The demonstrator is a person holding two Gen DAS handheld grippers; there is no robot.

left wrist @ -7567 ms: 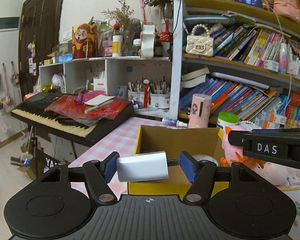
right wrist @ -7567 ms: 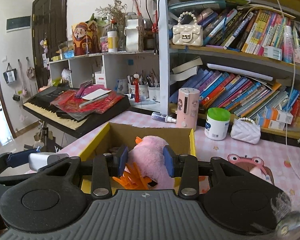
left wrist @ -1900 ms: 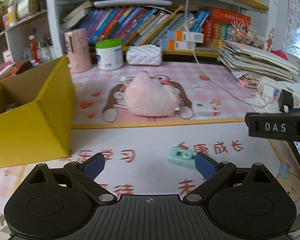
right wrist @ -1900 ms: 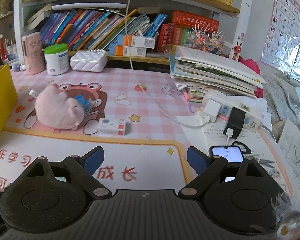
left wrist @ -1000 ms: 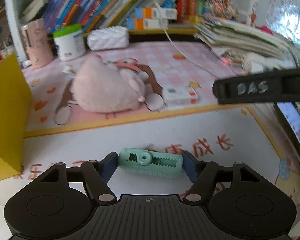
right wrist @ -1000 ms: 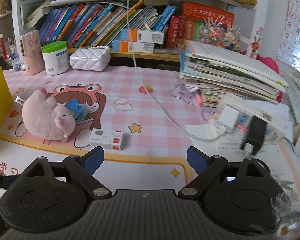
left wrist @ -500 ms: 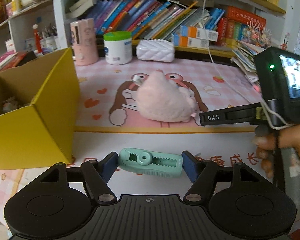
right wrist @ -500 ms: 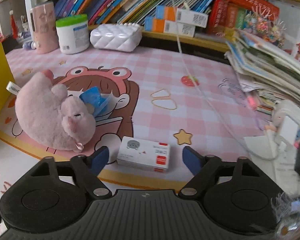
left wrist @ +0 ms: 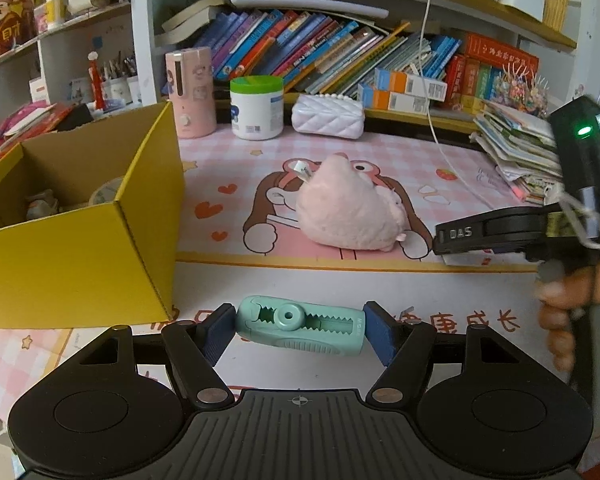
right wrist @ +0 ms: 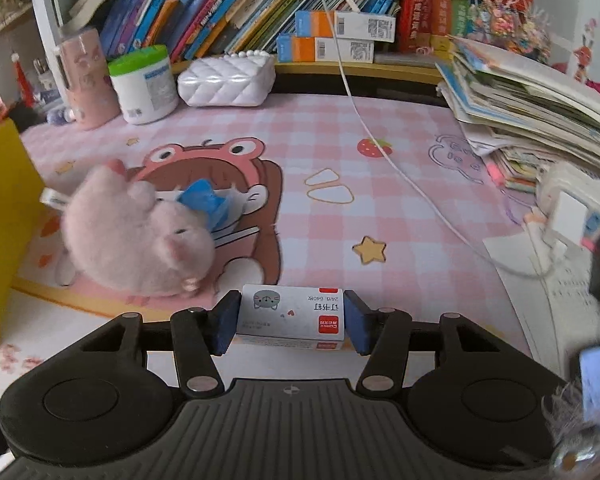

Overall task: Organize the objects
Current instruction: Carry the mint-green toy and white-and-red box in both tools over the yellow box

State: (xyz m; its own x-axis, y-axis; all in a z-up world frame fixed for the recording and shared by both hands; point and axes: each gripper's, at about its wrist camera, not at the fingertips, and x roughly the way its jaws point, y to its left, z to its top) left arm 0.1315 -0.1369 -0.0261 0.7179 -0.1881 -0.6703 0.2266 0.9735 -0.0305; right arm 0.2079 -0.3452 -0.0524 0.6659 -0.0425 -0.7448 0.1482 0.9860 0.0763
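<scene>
My left gripper (left wrist: 300,326) is shut on a mint-green correction tape (left wrist: 300,326) and holds it above the desk mat, to the right of the open yellow box (left wrist: 80,216). My right gripper (right wrist: 290,316) is closed on a small white staple box (right wrist: 292,314) that lies on the mat; it also shows in the left wrist view (left wrist: 452,236). A pink plush pig (left wrist: 348,208) lies on the cartoon mat; in the right wrist view the pig (right wrist: 136,240) is just left of the staple box.
The yellow box holds a tape roll (left wrist: 104,192) and small items. A pink bottle (left wrist: 190,92), green-lidded jar (left wrist: 256,108) and white quilted purse (left wrist: 328,116) stand at the back. Stacked books (right wrist: 532,108), a charger (right wrist: 568,216) and its white cable (right wrist: 380,128) lie right.
My right gripper moved down and forward and its fingers closed onto the staple box. My left gripper still holds the correction tape and has swung slightly towards the yellow box.
</scene>
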